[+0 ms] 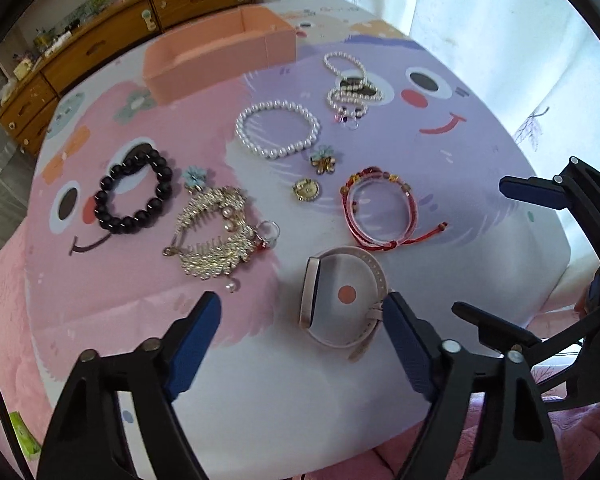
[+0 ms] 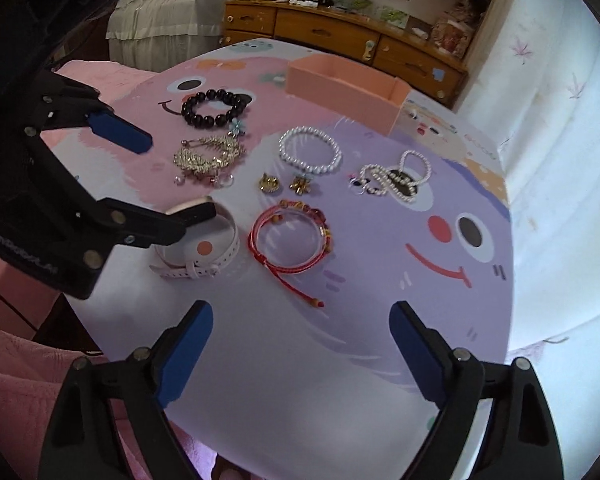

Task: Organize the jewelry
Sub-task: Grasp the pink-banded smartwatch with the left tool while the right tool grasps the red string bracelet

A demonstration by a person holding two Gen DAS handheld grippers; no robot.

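Jewelry lies spread on a pink and purple cartoon mat (image 1: 204, 360). A pale pink watch (image 1: 340, 300) lies nearest, with a red cord bracelet (image 1: 380, 210), a white pearl bracelet (image 1: 278, 130), a black bead bracelet (image 1: 134, 192), a gold hair comb (image 1: 212, 236), a pearl necklace (image 1: 350, 88) and small brooches (image 1: 324, 160) beyond. My left gripper (image 1: 302, 320) is open just above the watch, empty. My right gripper (image 2: 300, 332) is open and empty, just short of the red cord bracelet (image 2: 290, 240). An empty pink box (image 1: 220, 48) stands at the far edge.
A wooden drawer unit (image 2: 340, 36) stands behind the table. A white curtain (image 2: 560, 160) hangs on the right. Pink bedding (image 2: 16, 368) lies beside the mat on the left. The left gripper also shows in the right wrist view (image 2: 156, 176), over the watch (image 2: 198, 248).
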